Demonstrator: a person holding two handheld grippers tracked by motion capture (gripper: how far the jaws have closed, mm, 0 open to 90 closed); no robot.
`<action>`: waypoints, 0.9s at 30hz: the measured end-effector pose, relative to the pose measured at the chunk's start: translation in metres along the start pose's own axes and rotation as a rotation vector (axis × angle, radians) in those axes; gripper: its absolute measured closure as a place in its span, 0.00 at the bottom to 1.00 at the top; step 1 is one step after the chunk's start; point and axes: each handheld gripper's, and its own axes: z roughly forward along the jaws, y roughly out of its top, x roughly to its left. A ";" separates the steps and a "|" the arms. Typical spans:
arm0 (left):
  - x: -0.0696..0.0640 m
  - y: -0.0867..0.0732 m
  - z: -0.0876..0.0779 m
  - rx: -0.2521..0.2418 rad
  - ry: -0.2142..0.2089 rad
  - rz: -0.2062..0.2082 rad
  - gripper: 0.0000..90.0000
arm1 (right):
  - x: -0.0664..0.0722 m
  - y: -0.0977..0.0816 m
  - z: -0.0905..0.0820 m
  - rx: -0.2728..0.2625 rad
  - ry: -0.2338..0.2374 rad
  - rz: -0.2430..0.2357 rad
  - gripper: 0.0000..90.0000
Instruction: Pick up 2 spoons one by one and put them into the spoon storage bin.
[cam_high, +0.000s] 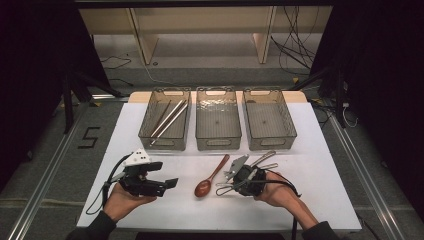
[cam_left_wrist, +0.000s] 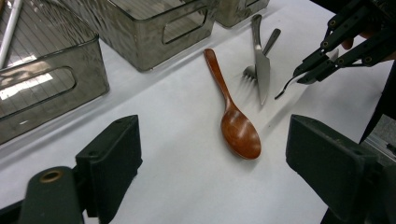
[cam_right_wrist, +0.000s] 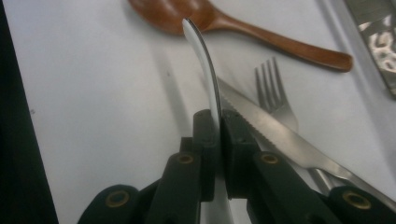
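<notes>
My right gripper (cam_right_wrist: 219, 123) is shut on a thin curved metal utensil (cam_right_wrist: 205, 51), seen edge-on, so I cannot tell which kind it is. In the high view the right gripper (cam_high: 231, 185) is near the table's front, right of centre, and the utensil (cam_high: 223, 189) points left from it. A wooden spoon (cam_high: 210, 177) lies just to its left. A knife (cam_right_wrist: 280, 135) and a fork (cam_right_wrist: 275, 93) lie on the white table under and beyond the right gripper. My left gripper (cam_high: 167, 184) rests open at the front left, facing the wooden spoon (cam_left_wrist: 233, 116), with nothing between its fingers.
Three translucent grey bins stand in a row at the back: the left bin (cam_high: 164, 145) holds metal chopsticks (cam_high: 167, 118), the middle bin (cam_high: 218, 145) and the right bin (cam_high: 272, 144) look bare. White tabletop (cam_high: 150, 210) stretches between the bins and my hands.
</notes>
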 end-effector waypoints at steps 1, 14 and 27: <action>0.000 0.000 0.000 -0.004 0.000 -0.001 0.20 | -0.002 0.000 -0.001 -0.011 -0.004 0.002 0.95; 0.004 0.000 -0.005 -0.062 0.030 -0.017 0.19 | -0.029 0.004 -0.023 -0.113 -0.060 0.095 0.95; 0.005 0.000 -0.004 -0.066 0.034 -0.025 0.19 | -0.068 0.035 -0.039 -0.192 -0.100 0.189 0.95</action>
